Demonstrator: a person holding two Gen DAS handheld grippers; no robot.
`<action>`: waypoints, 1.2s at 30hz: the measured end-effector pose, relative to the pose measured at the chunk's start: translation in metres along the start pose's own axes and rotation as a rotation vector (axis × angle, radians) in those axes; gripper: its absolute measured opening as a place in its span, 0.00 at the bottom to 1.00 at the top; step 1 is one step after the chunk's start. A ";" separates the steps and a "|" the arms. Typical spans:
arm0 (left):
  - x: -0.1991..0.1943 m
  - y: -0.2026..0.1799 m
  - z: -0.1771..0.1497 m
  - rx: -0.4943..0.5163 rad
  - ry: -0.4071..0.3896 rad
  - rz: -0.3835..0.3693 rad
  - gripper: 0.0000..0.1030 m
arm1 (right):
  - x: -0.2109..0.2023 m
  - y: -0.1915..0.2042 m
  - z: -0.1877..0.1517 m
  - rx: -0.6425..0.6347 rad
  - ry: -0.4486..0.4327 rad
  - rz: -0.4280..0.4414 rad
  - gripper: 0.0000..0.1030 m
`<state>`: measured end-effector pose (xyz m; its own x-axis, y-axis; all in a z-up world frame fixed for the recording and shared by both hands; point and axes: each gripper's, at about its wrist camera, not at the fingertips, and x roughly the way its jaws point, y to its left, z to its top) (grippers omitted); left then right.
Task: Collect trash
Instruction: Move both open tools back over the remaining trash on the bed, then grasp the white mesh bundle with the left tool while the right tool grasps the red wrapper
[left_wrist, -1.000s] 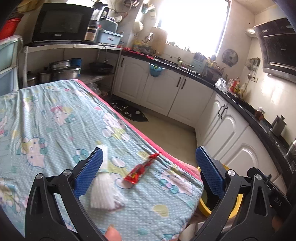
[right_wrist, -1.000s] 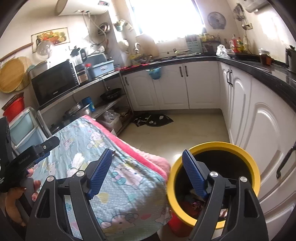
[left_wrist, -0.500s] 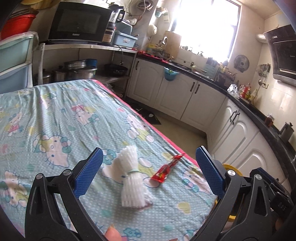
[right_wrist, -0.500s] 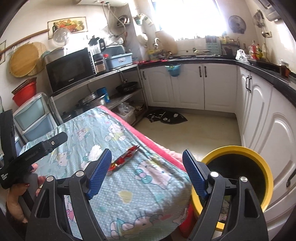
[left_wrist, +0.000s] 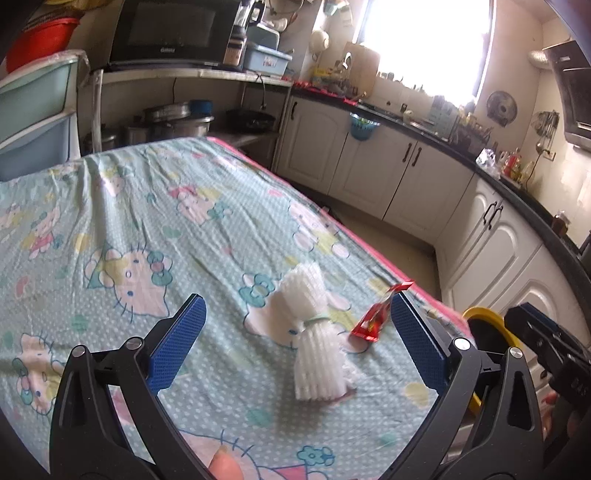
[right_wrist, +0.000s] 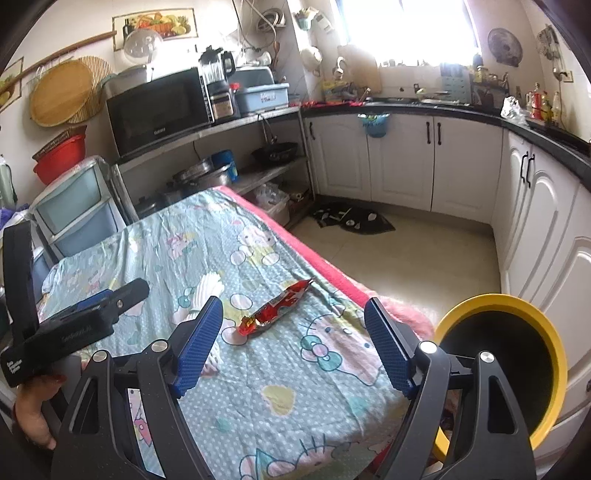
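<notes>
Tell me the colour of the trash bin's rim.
Yellow rim, black inside; clearest in the right wrist view.

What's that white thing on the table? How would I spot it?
Find the table under the pale blue cartoon-cat cloth. Near its pink-edged side lies a white ribbed foam-net bundle cinched at the middle like a bow. Its only neighbour, a flat shiny red snack wrapper, is smaller.

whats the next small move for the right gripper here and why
Probably ease the right gripper forward and down onto the red snack wrapper. Its jaws stand open and empty, the wrapper lies loose on the patterned cloth just ahead of them, and the yellow-rimmed bin waits close on that side. The white foam bundle sits more squarely before the left gripper, also open.
</notes>
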<state>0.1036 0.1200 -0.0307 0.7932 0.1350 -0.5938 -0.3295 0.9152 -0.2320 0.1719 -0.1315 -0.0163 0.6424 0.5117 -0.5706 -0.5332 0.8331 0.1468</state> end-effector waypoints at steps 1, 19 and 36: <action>0.004 0.002 -0.002 -0.004 0.012 -0.003 0.89 | 0.005 -0.001 0.001 0.001 0.009 0.002 0.74; 0.061 0.001 -0.029 -0.073 0.210 -0.120 0.46 | 0.111 -0.002 0.009 0.085 0.230 0.091 0.58; 0.075 0.004 -0.037 -0.067 0.240 -0.107 0.26 | 0.168 0.001 0.003 0.139 0.334 0.086 0.37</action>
<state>0.1432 0.1202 -0.1047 0.6839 -0.0627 -0.7269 -0.2895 0.8912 -0.3492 0.2812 -0.0439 -0.1098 0.3715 0.5032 -0.7803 -0.4826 0.8226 0.3007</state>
